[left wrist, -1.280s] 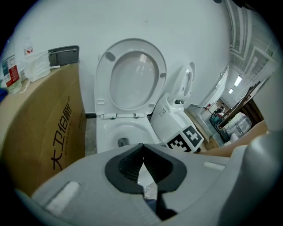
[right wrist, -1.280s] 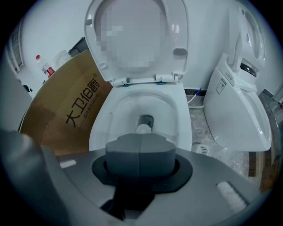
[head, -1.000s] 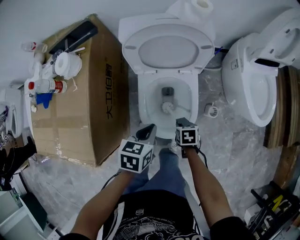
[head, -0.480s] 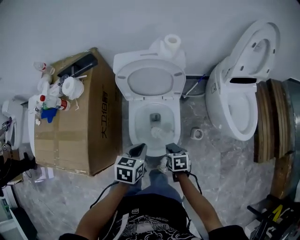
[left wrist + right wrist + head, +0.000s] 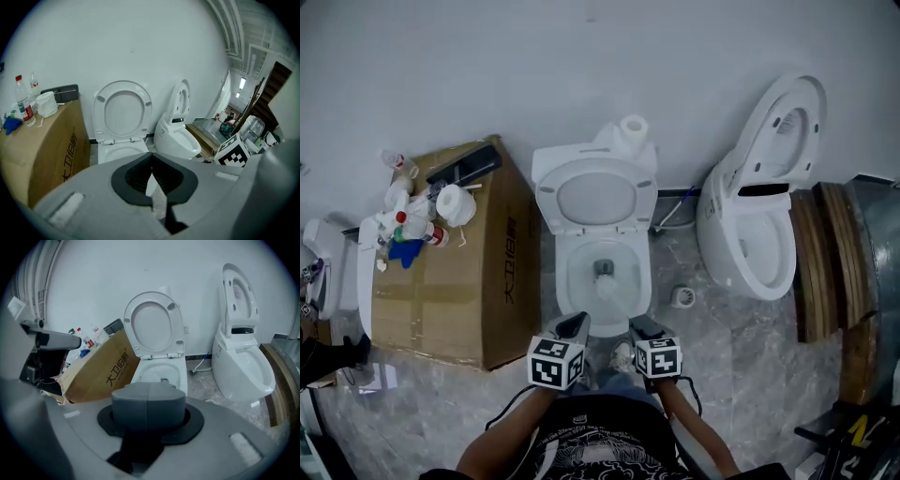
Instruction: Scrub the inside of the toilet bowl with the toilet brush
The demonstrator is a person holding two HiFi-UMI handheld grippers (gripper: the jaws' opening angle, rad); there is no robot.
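The white toilet (image 5: 598, 246) stands against the wall with seat and lid raised. A white brush head (image 5: 607, 285) lies inside the bowl; its handle is too thin to trace. Both grippers hover at the bowl's front rim, close to my body. My left gripper (image 5: 573, 324) is shut with nothing in it, its tips (image 5: 152, 154) meeting below the bowl (image 5: 117, 151). My right gripper (image 5: 639, 326) is also shut and empty, its pads (image 5: 147, 397) pressed together in front of the bowl (image 5: 159, 372). Neither gripper touches the brush.
A cardboard box (image 5: 459, 272) with bottles and a paper roll stands left of the toilet. A second toilet (image 5: 748, 246) with raised lid is at the right, wooden panels (image 5: 825, 262) beyond it. A small white round object (image 5: 682, 297) lies on the floor between the toilets.
The view has drawn back from the toilet, which now looks smaller and farther. Both grippers have come away from the bowl toward my body. The brush head stays in the bowl.
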